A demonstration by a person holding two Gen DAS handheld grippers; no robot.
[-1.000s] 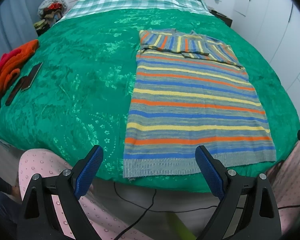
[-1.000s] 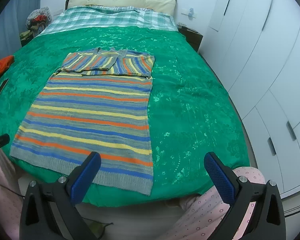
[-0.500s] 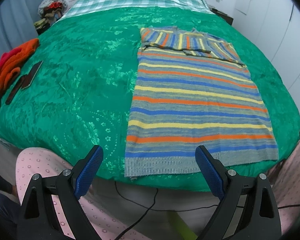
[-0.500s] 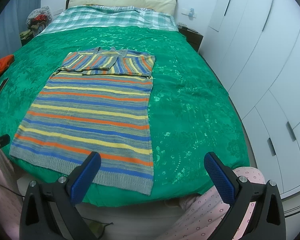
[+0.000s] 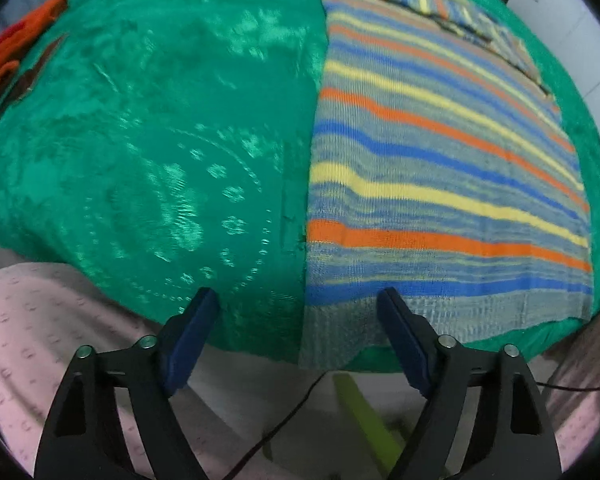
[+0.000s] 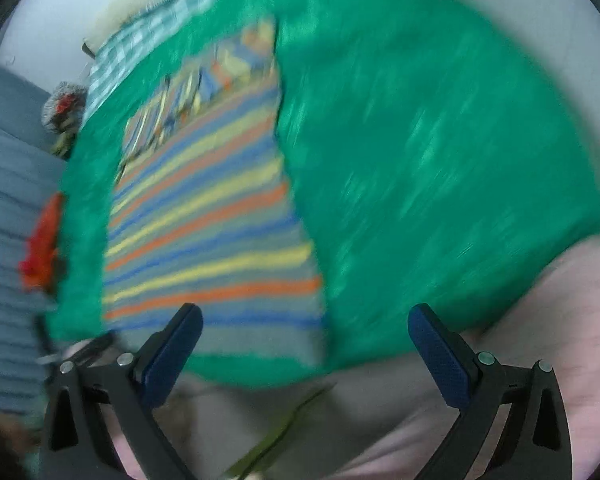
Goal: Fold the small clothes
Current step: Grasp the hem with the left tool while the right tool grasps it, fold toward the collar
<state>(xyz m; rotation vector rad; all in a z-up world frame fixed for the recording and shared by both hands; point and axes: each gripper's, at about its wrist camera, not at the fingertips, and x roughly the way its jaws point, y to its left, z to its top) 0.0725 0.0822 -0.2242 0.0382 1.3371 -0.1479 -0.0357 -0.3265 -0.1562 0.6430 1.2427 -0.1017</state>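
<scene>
The striped sweater (image 5: 440,168) lies flat on the green bedspread (image 5: 160,140), its hem hanging right at the near edge of the bed, its sleeves folded across the top at the far end. The left gripper (image 5: 296,316) points steeply down at the hem's left corner; its jaws have just been closing a little, yet they are released, pads apart, with the corner of the hem seen between them and nothing pressed. One blue pad (image 5: 400,336) sits over the grey ribbed hem, the other over bare green cloth just beside the sweater's left edge.

Over to the right gripper (image 6: 304,336): the view is badly blurred, but its jaws are spread wide and grasp nothing. The sweater's right hem corner (image 6: 312,340) appears between the pads, near the bed's front edge.

Room to move: a broad stretch of bare bedspread lies left of the sweater, and another on its right. An orange garment (image 5: 16,44) sits at the far left edge of the bed, well apart from the sweater. Below the bed edge, pink dotted trousers (image 5: 40,340) flank both sides, with a dark cable (image 5: 292,408) and a yellow-green strip (image 5: 364,412) on the floor between.

No brand, label or writing can be read anywhere.
</scene>
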